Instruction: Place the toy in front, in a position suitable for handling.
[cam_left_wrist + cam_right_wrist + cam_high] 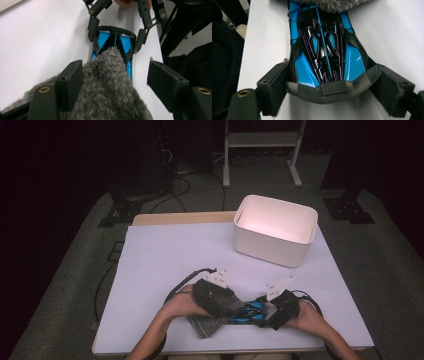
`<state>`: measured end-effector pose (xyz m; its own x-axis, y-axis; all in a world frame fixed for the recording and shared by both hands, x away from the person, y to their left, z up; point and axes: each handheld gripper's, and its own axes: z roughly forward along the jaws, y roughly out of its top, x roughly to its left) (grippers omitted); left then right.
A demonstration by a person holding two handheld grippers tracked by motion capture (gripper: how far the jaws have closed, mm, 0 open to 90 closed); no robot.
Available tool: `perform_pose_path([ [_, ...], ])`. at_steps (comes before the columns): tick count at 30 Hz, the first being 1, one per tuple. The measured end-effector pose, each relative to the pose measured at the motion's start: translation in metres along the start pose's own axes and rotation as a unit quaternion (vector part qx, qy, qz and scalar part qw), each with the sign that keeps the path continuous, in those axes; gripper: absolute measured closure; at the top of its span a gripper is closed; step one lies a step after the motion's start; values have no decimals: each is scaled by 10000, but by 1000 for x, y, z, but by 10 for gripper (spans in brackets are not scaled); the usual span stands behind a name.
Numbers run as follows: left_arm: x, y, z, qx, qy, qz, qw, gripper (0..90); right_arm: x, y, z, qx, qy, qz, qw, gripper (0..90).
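A blue and black toy car (248, 312) lies near the table's front edge. Its rear end sits between the jaws of my right gripper (332, 82), which press on both sides of the black rear bumper. The car (324, 50) has its nose under a grey fuzzy cloth (332, 5). The cloth (107, 87) bulges up between the jaws of my left gripper (117, 70); it touches the left jaw, and bare table shows before the right jaw. Beyond it, the right gripper (116, 32) clasps the car (127, 43). Seen from above, the left gripper (231, 306) and right gripper (267, 312) face each other.
A white plastic bin (277, 202) stands open at the back right of the white table (175, 255). Both forearms come in over the front edge. Dark floor, cables and a rack's legs lie beyond the table.
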<state>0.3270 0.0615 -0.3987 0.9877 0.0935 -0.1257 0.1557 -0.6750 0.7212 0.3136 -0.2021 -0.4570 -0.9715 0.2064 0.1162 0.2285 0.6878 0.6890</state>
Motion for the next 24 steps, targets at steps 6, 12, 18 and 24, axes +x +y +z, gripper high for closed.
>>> perform_pose_path([
  [6,5,-6,-4,196,155,-34,9997,323,-1,-1,0,-15,7,-46,10000,182],
  [12,9,-13,2,380,-17,-175,9991,579,0,-1,0,-34,10,-52,10000,182],
  [18,6,-13,16,428,-98,-125,9990,567,0,-2,0,-38,0,-64,10000,182],
  [24,2,-6,24,403,17,99,9991,618,2,-1,1,-18,-62,-123,9999,182],
])
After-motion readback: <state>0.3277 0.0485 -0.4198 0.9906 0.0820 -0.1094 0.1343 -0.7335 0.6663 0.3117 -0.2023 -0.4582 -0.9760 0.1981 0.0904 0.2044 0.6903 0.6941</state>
